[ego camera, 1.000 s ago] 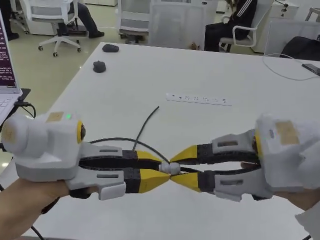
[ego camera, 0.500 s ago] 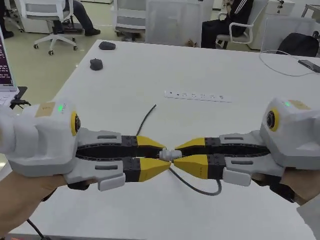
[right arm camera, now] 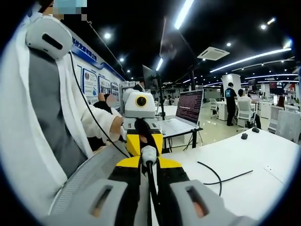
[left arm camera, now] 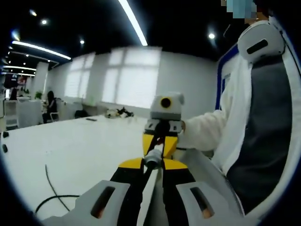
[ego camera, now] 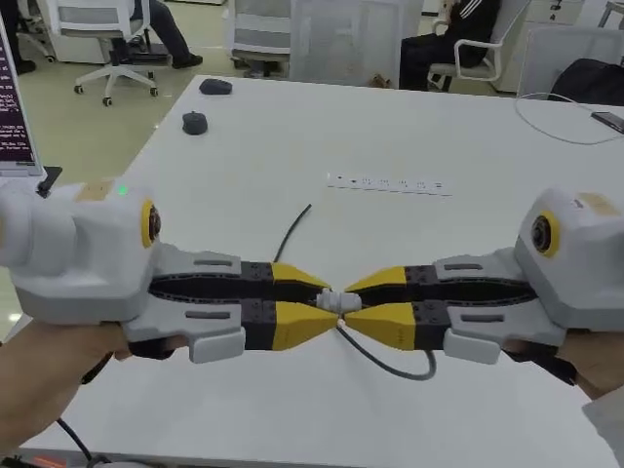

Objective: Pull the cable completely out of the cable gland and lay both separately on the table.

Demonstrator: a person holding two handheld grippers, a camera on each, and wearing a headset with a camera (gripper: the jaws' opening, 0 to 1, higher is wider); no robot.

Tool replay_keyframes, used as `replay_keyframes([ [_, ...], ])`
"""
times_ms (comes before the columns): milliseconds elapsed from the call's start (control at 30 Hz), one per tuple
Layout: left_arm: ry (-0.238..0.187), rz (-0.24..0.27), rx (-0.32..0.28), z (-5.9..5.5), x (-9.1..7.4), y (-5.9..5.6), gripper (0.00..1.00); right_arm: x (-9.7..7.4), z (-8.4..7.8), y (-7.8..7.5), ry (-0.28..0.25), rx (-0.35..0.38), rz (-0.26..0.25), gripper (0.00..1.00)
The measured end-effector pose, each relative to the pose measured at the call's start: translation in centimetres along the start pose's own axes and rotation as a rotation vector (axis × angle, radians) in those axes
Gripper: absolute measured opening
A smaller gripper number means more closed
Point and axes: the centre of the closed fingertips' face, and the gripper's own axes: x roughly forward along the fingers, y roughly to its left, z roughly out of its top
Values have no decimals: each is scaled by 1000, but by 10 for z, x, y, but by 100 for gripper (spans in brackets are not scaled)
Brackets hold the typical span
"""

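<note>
A small white cable gland (ego camera: pixel 334 299) hangs above the white table (ego camera: pixel 468 136), between the yellow tips of both grippers. My left gripper (ego camera: pixel 320 304) comes in from the left, shut on the gland (left arm camera: pixel 153 158). From the right, my right gripper (ego camera: pixel 349 310) meets it tip to tip, shut on the black cable (right arm camera: pixel 151 186) just behind the gland (right arm camera: pixel 148 153). A loop of the cable (ego camera: pixel 390 366) sags to the table under the right gripper. Another stretch of the cable (ego camera: pixel 292 229) lies on the table beyond the left gripper.
A white power strip (ego camera: pixel 390 184) lies mid-table, and two dark mice (ego camera: pixel 195 123) (ego camera: pixel 215 87) sit toward the far left. A laptop screen (ego camera: pixel 15 117) stands off the left edge. Office chairs and seated people are beyond the far edge.
The right gripper has rolled so that its housing sits upright. A loop of cable now hangs out under it onto the table. Both grippers stay tip to tip at the gland.
</note>
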Motion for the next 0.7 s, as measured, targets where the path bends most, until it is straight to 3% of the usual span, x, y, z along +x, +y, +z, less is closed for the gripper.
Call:
replay_keyframes([
  [167,-19,-7,-85,3,2,2,14,-1,4,0,20,-72,-1,9],
  [267,-30,-18,-220,3,2,2,13,-2,5,-3,43,-195,-16,8],
  [333,-45,-23,-213,4,1,5,14,-1,6,-2,49,-192,-12,8],
  [367,-49,-23,-234,4,1,5,14,-1,6,-3,57,-235,-15,8],
  [600,-25,-14,-217,0,1,6,14,0,1,-7,75,-284,-21,10],
  [633,-18,-13,-203,0,1,6,14,1,1,-7,74,-274,-23,10],
  [700,-8,-3,-167,-1,2,5,14,0,-3,-9,74,-172,-18,11],
])
